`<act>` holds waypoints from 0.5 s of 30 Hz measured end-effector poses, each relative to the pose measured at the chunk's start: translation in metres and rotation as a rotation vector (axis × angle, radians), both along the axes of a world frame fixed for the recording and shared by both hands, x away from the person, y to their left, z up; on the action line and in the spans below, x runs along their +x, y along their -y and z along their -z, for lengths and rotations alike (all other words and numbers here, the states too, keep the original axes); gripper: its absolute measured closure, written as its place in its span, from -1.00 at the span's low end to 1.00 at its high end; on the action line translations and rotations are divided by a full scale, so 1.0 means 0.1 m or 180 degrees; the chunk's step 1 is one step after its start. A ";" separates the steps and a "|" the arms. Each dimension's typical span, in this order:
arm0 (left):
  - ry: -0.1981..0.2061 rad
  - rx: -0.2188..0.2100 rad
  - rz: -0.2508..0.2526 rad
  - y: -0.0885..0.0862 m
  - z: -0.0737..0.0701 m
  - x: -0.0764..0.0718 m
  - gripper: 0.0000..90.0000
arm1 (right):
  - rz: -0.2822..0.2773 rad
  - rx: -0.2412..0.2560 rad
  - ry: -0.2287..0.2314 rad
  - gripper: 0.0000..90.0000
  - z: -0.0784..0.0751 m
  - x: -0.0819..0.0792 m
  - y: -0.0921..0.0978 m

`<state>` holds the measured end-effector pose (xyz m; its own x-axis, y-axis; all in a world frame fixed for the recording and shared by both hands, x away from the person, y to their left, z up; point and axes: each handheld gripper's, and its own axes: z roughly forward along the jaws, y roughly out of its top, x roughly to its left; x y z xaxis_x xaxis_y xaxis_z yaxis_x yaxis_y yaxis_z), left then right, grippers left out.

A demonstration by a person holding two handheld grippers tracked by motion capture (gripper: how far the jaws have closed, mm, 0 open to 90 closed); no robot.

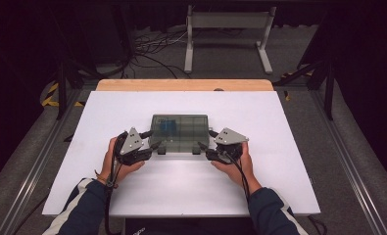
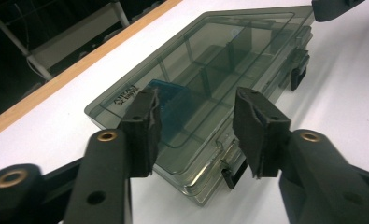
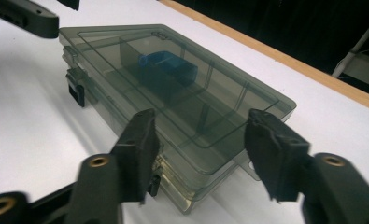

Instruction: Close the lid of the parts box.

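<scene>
A closed, smoky-grey transparent plastic compartment box (image 1: 180, 133) is flanked by the left gripper (image 2: 196, 135) and right gripper (image 3: 201, 154), jaws held wide apart over its near corners, nothing grasped.

Lab or recording studio, dark all round. White rectangular tabletop (image 1: 132, 196) with pale wooden far edge (image 1: 183, 85); grey carpet floor; loose black cables (image 1: 149, 46) at far left; white metal stand frame (image 1: 228, 34) beyond; yellow-black hazard tape (image 1: 49, 95) at left.
</scene>
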<state>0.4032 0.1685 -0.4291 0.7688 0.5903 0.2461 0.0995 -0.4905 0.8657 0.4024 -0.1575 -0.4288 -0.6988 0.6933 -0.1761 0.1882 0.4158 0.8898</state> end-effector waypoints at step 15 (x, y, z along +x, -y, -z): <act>0.0005 -0.0113 -0.0046 0.00 0.00 -0.01 -0.66 | 0.0173 0.0046 0.0063 -0.74 0.03 0.03 0.00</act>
<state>0.4021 0.1682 -0.4291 0.7598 0.6096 0.2261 0.1048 -0.4580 0.8828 0.4053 -0.1580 -0.4317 -0.6566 0.7326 -0.1793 0.1923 0.3925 0.8994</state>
